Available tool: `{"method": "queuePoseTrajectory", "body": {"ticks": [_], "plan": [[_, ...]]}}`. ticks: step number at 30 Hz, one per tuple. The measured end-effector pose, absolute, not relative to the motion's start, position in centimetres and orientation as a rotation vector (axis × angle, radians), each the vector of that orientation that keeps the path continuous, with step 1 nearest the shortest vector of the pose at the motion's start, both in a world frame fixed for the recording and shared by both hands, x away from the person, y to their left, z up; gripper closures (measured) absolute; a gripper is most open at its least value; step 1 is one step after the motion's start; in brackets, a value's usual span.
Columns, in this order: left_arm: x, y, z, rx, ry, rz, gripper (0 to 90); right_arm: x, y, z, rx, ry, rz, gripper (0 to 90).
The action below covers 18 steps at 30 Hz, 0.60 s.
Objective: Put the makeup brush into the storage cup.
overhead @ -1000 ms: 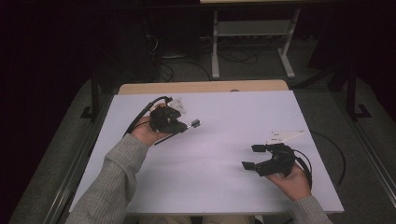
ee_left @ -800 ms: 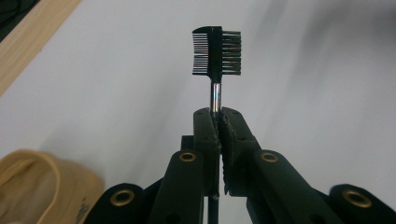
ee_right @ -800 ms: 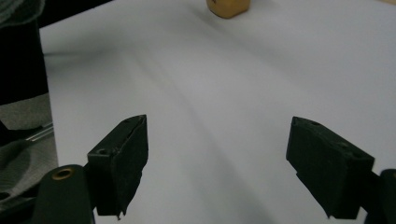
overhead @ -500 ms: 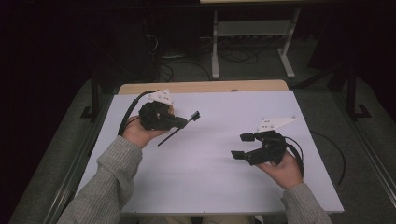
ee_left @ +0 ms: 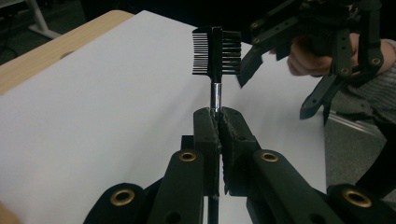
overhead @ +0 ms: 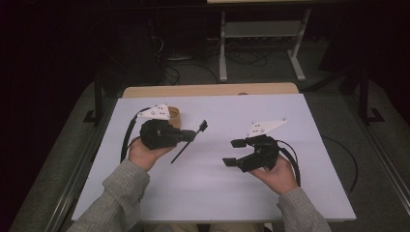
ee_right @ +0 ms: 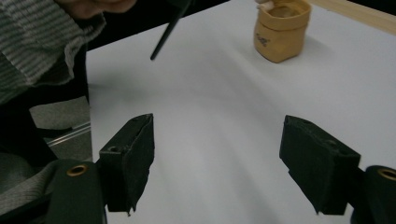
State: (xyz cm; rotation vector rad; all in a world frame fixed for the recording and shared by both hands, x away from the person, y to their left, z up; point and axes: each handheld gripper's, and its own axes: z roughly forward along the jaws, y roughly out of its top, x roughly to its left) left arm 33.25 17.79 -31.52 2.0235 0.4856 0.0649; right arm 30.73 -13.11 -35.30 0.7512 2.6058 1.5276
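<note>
Black bristles and comb teeth are crowning a small double-sided brow brush [ee_left: 216, 50], which the left tool [ee_left: 217, 116] is grasping by its thin metal neck, jaws clenched tight on it, the head standing clear above the pads and the dark handle trailing out below the hand in the high view. That mid-stem grip is probably leaving both ends free for a handover or for dropping the handle into the tan pouch-like cup [ee_right: 281, 29] that is sitting near the far left of the white tabletop [overhead: 309, 125], just behind the left hand. The right tool [overhead: 235, 152] is hovering released, its jaws having just been closing a little with nothing between them, pointing toward the brush. Bare surface is lying open between the hands; the tabletop's near and right edges are staying well apart from both.
</note>
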Motion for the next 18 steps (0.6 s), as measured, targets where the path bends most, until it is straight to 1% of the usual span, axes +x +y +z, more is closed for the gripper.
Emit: {"method": "queuePoseTrajectory", "body": {"ticks": [5,9,13,15,18], "plan": [[32.5,17.4,-32.9,1.960,0.517,0.028,85.8,30.5,-11.5,-36.0,0.712,2.630,1.574,25.7],[32.2,16.8,-33.9,1.909,0.540,0.009,85.8,30.2,-10.3,-37.2,0.724,2.634,1.640,25.4],[31.8,16.0,-34.4,1.888,0.538,0.008,85.8,30.2,-9.8,-37.9,0.748,2.617,1.692,24.5],[31.4,15.4,-34.5,1.882,0.520,0.002,85.8,30.2,-9.7,-38.4,0.752,2.582,1.733,26.4],[31.2,14.9,-34.6,1.871,0.508,0.006,85.8,30.2,-9.6,-38.7,0.785,2.581,1.742,27.0]]}}
